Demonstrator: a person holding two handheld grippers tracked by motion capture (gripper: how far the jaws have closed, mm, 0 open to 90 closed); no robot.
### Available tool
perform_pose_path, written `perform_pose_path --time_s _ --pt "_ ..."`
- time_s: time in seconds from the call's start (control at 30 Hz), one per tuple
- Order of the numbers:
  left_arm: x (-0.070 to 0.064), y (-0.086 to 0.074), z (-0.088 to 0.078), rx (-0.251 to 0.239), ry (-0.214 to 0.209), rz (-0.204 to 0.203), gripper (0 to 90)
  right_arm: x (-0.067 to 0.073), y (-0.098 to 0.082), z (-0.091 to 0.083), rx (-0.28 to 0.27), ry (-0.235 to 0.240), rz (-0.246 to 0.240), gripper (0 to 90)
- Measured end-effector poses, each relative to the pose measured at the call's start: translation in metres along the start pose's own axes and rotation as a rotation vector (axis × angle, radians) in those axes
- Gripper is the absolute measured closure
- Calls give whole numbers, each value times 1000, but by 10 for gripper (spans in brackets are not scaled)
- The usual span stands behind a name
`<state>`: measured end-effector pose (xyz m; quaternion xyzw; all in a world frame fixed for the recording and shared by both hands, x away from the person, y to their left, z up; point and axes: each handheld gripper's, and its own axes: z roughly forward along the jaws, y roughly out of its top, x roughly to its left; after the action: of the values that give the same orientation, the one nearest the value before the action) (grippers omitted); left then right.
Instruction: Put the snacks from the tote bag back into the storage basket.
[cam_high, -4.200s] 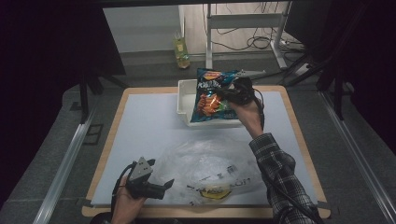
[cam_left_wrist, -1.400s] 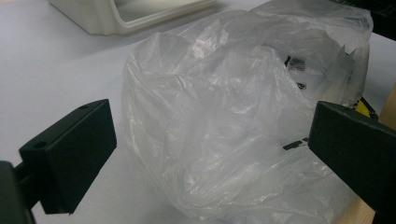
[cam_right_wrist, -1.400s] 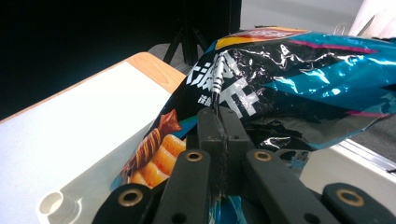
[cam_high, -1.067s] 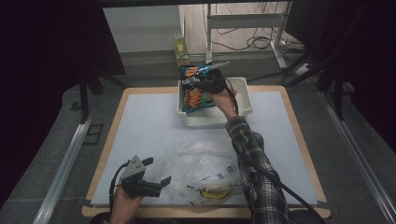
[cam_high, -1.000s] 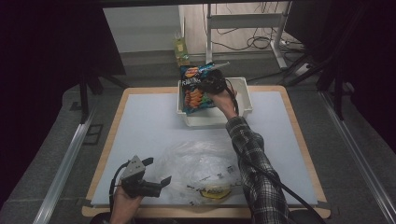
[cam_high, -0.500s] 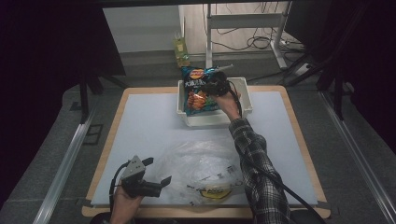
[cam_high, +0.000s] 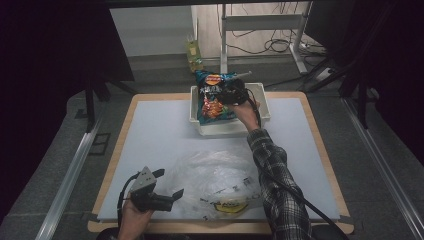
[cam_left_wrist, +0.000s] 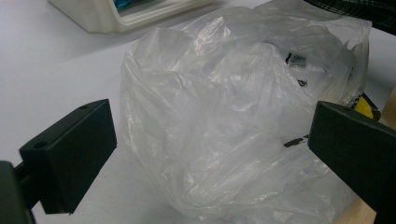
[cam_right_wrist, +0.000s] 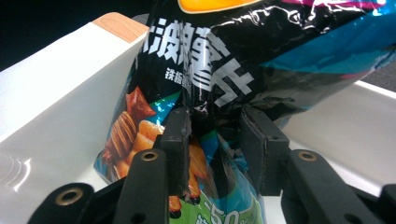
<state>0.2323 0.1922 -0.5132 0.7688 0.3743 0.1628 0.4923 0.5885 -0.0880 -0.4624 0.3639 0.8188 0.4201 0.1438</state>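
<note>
A blue and black chip bag (cam_high: 212, 97) (cam_right_wrist: 261, 60) stands in the white bin (cam_high: 227, 129), leaning toward its far wall. My right gripper (cam_high: 231, 92) (cam_right_wrist: 212, 121) is over the bin at the bag's right side. Its jaws have just been opening; a fold of the bag still lies between the pads, which stand apart and no longer pinch it. My left gripper (cam_high: 170, 182) (cam_left_wrist: 210, 135) rests near the table's front left, jaws wide open, facing a crumpled clear plastic bag (cam_high: 215, 175) (cam_left_wrist: 224, 93) without touching it.
A yellow-labelled item (cam_high: 230, 206) shows through the plastic bag near the front edge. The bin's wall (cam_right_wrist: 60, 93) rises close on the left in the right gripper view. A bottle (cam_high: 194, 50) stands on the floor beyond the table, among desk legs and cables.
The right hand carried the chip bag from in front of the bin to over it, then lowered it inside. The left hand and the plastic bag stayed where they were.
</note>
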Motion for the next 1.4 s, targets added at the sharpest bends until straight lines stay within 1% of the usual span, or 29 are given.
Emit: perform_pose_path --time_s 0.2,0.23,0.33,0.37,0.43,0.63,0.77,0.83,0.9,1.03,1.1,1.13,1.3,1.4 --pt "0 0 0 1 2 1 9 2 -1 2 22 -23 -10 553" --pt "0 0 0 1 2 1 9 2 -1 3 30 -29 -1 530" --pt "0 0 0 2 1 2 9 2 -1 3 34 -30 -2 517" --pt "0 0 0 3 1 2 9 1 -2 5 43 -27 -3 484" --pt "0 0 0 2 1 2 9 0 -3 7 67 -27 14 459" --pt "0 0 1 3 2 2 9 1 -3 6 69 -33 3 451" --pt "0 0 0 0 3 1 9 2 -1 4 64 -35 -3 428" --pt "0 0 0 -2 4 0 9 2 -1 2 65 -30 -2 427" --pt "0 0 0 -4 4 0 9 1 -1 1 63 -24 -1 407" --pt "-1 0 0 -2 5 3 9 2 0 -2 63 -27 -5 386" --pt "-1 0 0 -1 4 2 9 3 2 -5 64 -22 -20 364" --pt "-1 0 0 0 5 3 9 3 2 -5 64 -22 -20 364" --pt "-1 0 0 1 6 5 9 7 4 -9 72 -41 -51 317" --pt "-1 0 0 1 6 7 9 7 4 -11 68 -39 -50 308"
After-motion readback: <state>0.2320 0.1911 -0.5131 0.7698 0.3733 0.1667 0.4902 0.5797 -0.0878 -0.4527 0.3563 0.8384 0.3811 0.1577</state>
